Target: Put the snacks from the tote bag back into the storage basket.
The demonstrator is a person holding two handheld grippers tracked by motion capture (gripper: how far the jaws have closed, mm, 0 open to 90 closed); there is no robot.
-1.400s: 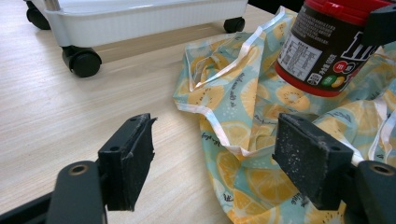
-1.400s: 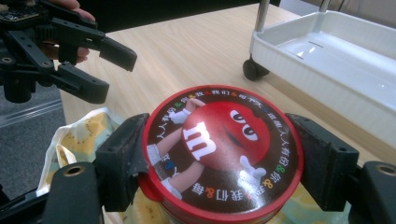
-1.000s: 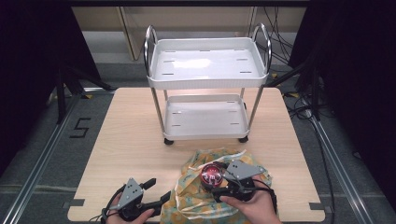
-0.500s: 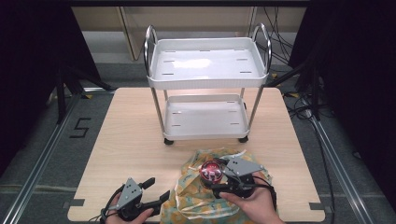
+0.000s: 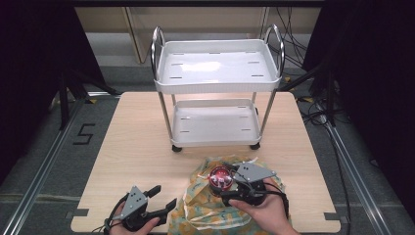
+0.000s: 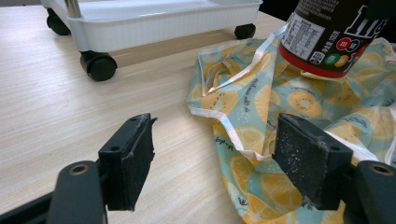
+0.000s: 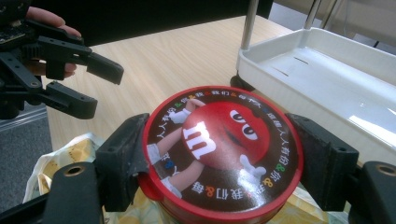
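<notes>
A dark candy jar with a red cartoon lid (image 7: pixel 222 149) is clamped between the jaws of my right gripper (image 7: pixel 222 161). In the high view the jar (image 5: pixel 220 177) is over a lemon-print cloth bag (image 5: pixel 205 215) at the table's front edge, with the right gripper (image 5: pixel 226 188) shut on it. My left gripper (image 5: pixel 164 197) stands open just left of the bag and holds nothing. From the left gripper view (image 6: pixel 212 158), the bag's crumpled edge (image 6: pixel 280 107) lies between the open jaws and beyond them. The jar's lower part (image 6: pixel 331 32) is at the top right there.
A white two-tier cart (image 5: pixel 215 68) on black wheels stands at the middle back of the wooden table (image 5: pixel 137 142). Its lower tray (image 7: pixel 327 79) is close beyond the jar, and a wheel (image 6: pixel 100 65) sits ahead of the left gripper.
The right gripper has shifted the jar slightly left and farther from the table's front edge. The left gripper has barely moved and stays open.
</notes>
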